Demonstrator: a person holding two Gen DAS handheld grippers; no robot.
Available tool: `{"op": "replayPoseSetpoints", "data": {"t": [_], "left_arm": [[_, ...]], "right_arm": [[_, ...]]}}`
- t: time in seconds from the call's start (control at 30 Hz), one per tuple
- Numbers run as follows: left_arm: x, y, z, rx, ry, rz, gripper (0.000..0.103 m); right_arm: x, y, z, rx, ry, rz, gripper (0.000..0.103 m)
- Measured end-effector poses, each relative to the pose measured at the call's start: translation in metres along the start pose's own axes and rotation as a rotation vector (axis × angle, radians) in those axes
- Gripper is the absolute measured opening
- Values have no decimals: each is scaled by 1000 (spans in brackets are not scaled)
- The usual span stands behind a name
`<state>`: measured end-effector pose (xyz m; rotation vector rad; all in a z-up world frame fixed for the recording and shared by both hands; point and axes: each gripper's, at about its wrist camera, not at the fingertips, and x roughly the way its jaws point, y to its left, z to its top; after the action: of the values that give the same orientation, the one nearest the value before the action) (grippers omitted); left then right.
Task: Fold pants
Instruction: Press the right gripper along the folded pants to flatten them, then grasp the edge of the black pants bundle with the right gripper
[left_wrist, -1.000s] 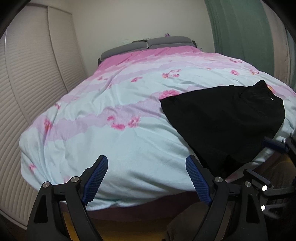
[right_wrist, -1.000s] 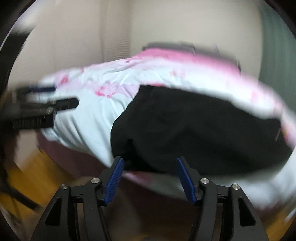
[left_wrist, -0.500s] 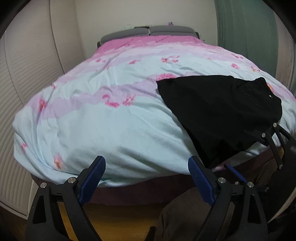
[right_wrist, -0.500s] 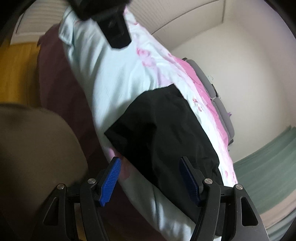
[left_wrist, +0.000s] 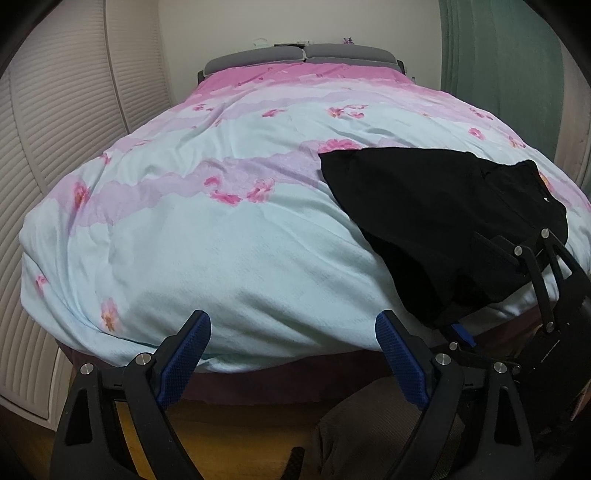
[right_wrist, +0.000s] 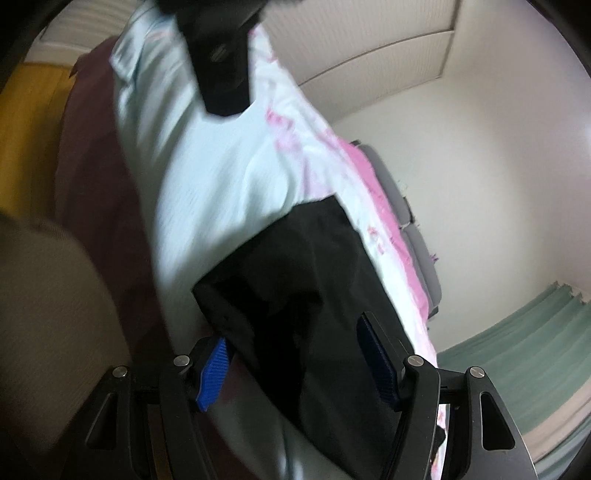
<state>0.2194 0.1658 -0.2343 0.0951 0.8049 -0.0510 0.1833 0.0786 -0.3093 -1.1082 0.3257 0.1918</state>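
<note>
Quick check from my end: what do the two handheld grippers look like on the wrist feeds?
Both match. The left gripper and right gripper have black plastic frames with triangular cut-outs, silver round pivot bolts, and blue ribbed pads on the fingers. No cables or markings are visible, and no sleeve shows.

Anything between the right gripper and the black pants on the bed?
Nothing visible. The right gripper is open, jaws straddling the near edge of the black pants on the duvet; whether the pads touch is unclear.
</note>
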Motion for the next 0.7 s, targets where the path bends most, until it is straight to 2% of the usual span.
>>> {"op": "replayPoseSetpoints", "data": {"t": [0.03, 0.1, 0.17, 0.27, 0.4, 0.57, 0.7], "left_arm": [[1, 1, 1, -3, -3, 11, 91], [2, 4, 4, -11, -7, 16, 91], [2, 6, 6, -20, -11, 15, 91], [-1, 8, 11, -20, -29, 22, 91], [-3, 3, 23, -21, -54, 12, 91], [-6, -18, 47, -4, -99, -14, 91], [-8, -41, 73, 15, -146, -42, 92]], "right_arm": [[1, 0, 2, 7, 3, 3, 65], [9, 2, 3, 24, 19, 46, 55], [16, 2, 7, 52, 43, 108, 21], [17, -6, 8, 130, 46, 147, 10], [10, -42, 2, 312, 31, 217, 6], [14, -105, -15, 552, 17, 328, 5], [17, -163, -36, 734, 4, 382, 5]]}}
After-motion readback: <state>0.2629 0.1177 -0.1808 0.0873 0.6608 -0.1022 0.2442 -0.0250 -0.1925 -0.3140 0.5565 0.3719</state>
